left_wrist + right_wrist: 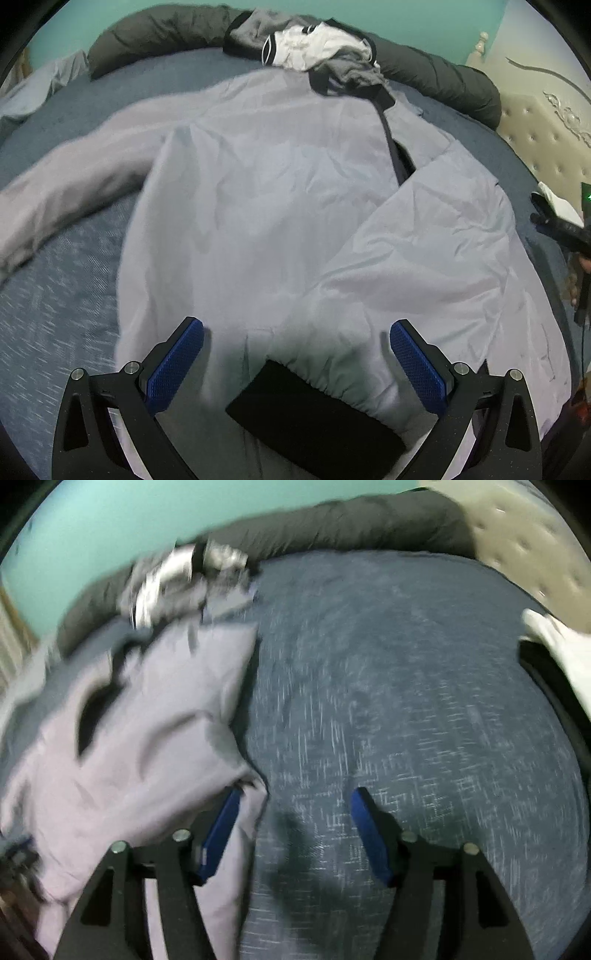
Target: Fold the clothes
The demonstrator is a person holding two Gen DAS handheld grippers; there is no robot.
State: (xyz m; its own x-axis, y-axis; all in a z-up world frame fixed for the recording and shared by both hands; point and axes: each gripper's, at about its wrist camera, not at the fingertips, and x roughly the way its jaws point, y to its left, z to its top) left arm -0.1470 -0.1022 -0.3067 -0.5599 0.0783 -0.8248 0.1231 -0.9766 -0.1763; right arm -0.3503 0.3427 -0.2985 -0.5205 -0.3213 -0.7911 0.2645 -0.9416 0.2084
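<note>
A pale lavender jacket lies spread flat on the blue bedspread, one sleeve stretched out to the left and the right side folded over the body. My left gripper hovers open over its near end. The black ribbed cuff sits low between the blue pads and neither pad touches it. In the blurred right wrist view, my right gripper stands open over bare bedspread. The jacket's edge bunches against its left finger, with nothing gripped.
A dark grey rolled duvet runs along the far edge of the bed, with a heap of grey, white and black garments on it. A beige tufted headboard stands at the right. A white item lies at the bed's right edge.
</note>
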